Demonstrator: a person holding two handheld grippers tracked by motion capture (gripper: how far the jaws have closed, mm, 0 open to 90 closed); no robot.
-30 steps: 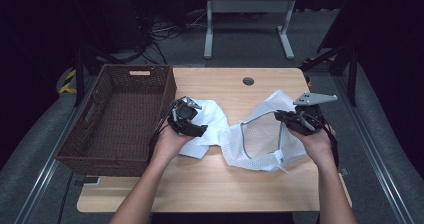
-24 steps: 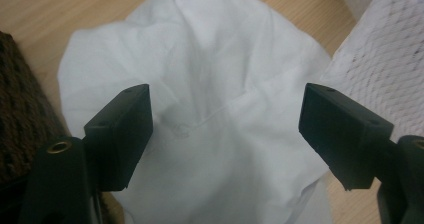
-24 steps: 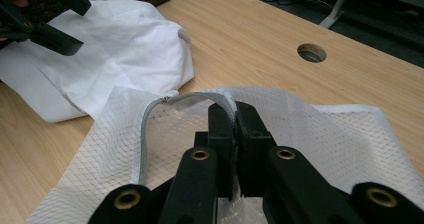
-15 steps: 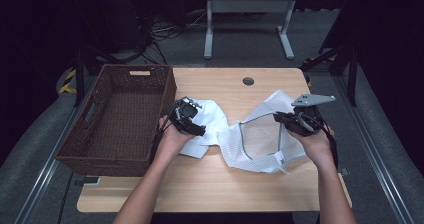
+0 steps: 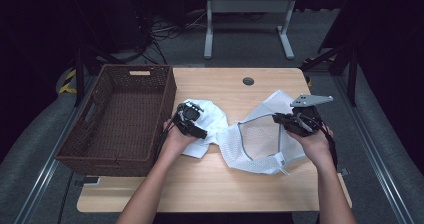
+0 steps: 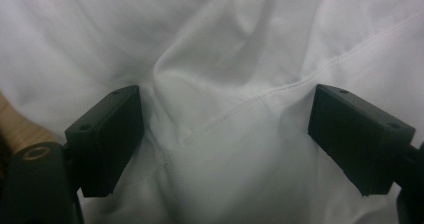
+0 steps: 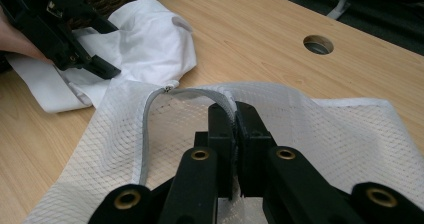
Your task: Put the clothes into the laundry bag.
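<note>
A crumpled white cloth (image 5: 214, 118) lies on the table beside the basket. My left gripper (image 5: 201, 132) points down into it. Its jaws have just been opening and stand wide apart, with folds of the white cloth (image 6: 240, 44) between them and the pads (image 6: 107, 134) not pressing on it. A white mesh bag (image 5: 257, 145) with a grey rim lies to the right. My right gripper (image 7: 234, 115) is shut on that rim and lifts it a little off the mesh bag (image 7: 345, 129). The right gripper (image 5: 278, 118) sits at the bag's right side.
A dark wicker basket (image 5: 137, 70) stands at the table's left side, close to my left hand. The wooden table (image 5: 220, 184) has a round cable hole (image 5: 248, 81) near its far edge. A desk frame (image 5: 245, 4) stands on the floor beyond.
My left gripper has sunk a little onto the white cloth and its jaws have spread wider. The right gripper has kept still with the mesh bag's rim in it.
</note>
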